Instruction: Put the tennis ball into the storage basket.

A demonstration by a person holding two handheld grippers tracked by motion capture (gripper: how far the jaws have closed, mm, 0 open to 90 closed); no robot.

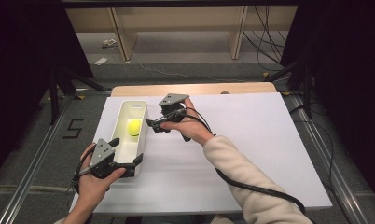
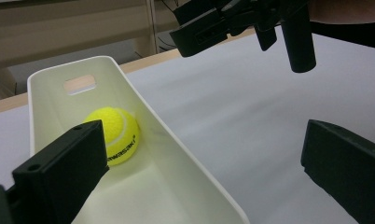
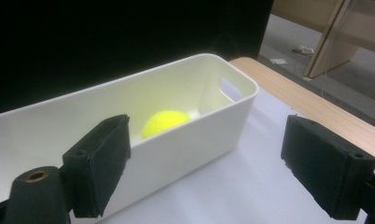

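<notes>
A yellow tennis ball point(image 1: 135, 127) point(image 2: 115, 135) point(image 3: 164, 122) lies on the floor of a long white bin point(image 1: 129, 103) point(image 2: 176, 154) point(image 3: 185, 144) at the left of the white table sheet. My left gripper point(image 1: 127, 150) point(image 2: 204, 154) sits at the bin's near end, open wide. One jaw is inside the bin and the other outside its right wall, and neither presses on it. My right gripper point(image 1: 153, 126) point(image 3: 206, 163) point(image 2: 213, 32) hovers just right of the bin, pointing at its side wall. It is open with nothing between its jaws.
The white sheet point(image 1: 251, 140) covers a wooden table whose far edge point(image 1: 195, 88) shows behind the bin. Dark curtains stand on both sides. Wooden shelf legs and cables are on the floor beyond the table. A black cable point(image 1: 255, 189) trails from the right gripper.
</notes>
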